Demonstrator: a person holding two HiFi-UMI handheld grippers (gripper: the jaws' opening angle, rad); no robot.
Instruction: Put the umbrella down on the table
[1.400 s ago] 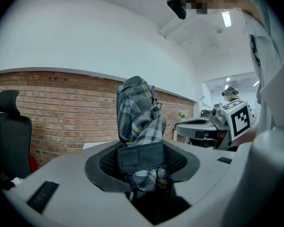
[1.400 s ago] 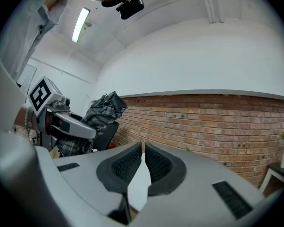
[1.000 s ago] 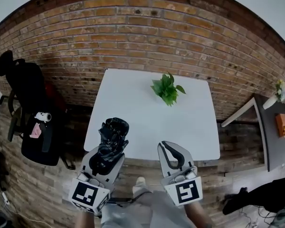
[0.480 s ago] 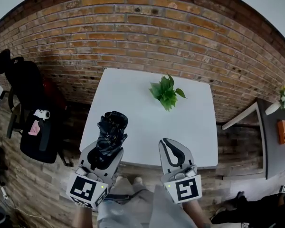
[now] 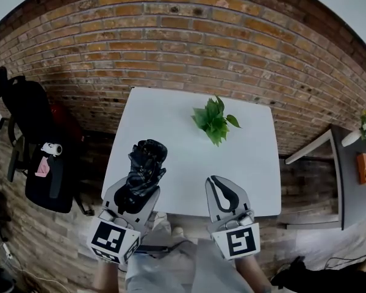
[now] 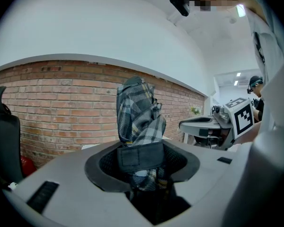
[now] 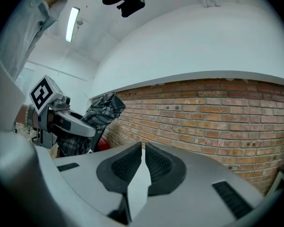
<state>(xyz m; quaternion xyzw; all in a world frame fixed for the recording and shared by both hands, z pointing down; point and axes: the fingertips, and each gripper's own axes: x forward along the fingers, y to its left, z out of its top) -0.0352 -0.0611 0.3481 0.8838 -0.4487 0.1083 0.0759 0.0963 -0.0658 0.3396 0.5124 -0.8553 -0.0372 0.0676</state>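
Folded plaid umbrella (image 5: 145,166) carried toward a white counter (image 5: 189,145), seen from the head and from both tongs.

The left tongs (image 5: 137,191) stand wide and clamp the umbrella's bunched fabric. Its closing strap lies between the pads, and the top of the bundle juts out past the tips. The part behind the pads is hidden.

The right tongs (image 5: 219,187), beside the left pair, are closed to a thin slit and carry nothing.

The counter lies ahead of and below both pairs. Its near edge is just under the tips, and the umbrella appears to overhang only the near left corner. A small green plant (image 5: 215,118) stands farther ahead of the right tongs. A black chair (image 5: 36,139) stands well off the outer side of the left tongs.

Hazards, as judged from this position:
- Opening here would set the bundle on the counter's edge, where a round, soft roll could tip or roll to the floor.
- The loose cloth or strap may catch on the ribbed pads and drag as the tongs part.
- Reaching too far to the right could brush the plant.
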